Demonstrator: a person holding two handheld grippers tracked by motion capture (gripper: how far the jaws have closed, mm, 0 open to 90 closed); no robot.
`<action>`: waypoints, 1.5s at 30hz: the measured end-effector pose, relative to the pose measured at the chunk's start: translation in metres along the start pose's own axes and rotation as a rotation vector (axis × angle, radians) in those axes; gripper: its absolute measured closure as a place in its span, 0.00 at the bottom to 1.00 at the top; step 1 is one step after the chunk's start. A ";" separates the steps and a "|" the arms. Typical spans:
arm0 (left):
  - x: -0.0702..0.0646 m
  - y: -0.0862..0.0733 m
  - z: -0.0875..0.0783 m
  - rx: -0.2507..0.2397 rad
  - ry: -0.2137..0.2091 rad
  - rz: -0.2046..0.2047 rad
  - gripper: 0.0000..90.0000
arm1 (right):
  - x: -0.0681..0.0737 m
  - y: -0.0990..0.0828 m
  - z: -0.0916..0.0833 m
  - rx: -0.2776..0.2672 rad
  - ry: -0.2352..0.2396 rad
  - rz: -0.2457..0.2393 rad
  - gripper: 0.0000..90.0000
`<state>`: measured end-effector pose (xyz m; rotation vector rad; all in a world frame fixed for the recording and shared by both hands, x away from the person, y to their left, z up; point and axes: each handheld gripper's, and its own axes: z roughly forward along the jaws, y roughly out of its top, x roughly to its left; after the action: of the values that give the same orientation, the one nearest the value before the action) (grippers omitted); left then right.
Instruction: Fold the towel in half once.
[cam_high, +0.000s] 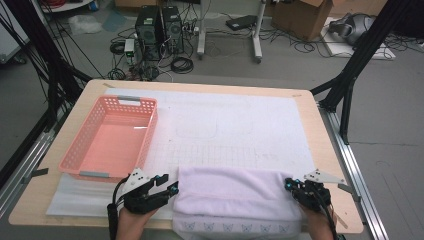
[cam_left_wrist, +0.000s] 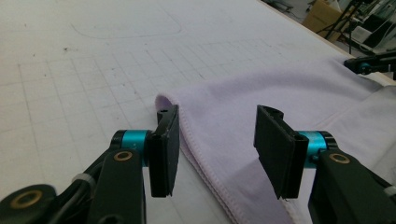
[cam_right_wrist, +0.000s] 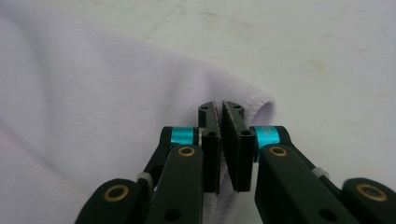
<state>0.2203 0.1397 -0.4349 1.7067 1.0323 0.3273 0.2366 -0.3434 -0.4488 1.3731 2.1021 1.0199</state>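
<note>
Pinching towel (cam_right_wrist: 93, 107) corner, right gripper (cam_right_wrist: 219, 109)

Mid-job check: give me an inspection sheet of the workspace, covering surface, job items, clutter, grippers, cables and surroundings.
Surface: wooden table under a white gridded mat.
Job's things: folded lilac towel at the near edge, butterfly print along its hem.
Clutter: empty pink plastic basket, far left of the towel.
Grippers: left gripper open, jaws either side of the towel's corner, not pressing; right gripper shut on the towel's other corner.
Cables: black cable trails from the left gripper; loose cables on the floor.
Surroundings: computer towers, cardboard box, black frame struts.
</note>
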 end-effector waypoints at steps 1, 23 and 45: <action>0.001 0.001 0.002 0.005 -0.001 0.002 0.56 | -0.002 0.002 0.000 0.007 -0.064 -0.023 0.99; 0.012 0.010 0.057 0.202 0.063 0.059 0.41 | 0.003 0.008 0.005 0.062 0.007 -0.027 0.50; 0.009 0.014 0.057 0.137 0.031 -0.023 0.95 | 0.002 0.011 0.003 0.052 0.081 -0.001 0.92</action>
<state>0.2692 0.1093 -0.4475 1.8159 1.1178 0.2739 0.2442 -0.3376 -0.4420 1.3766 2.2025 1.0433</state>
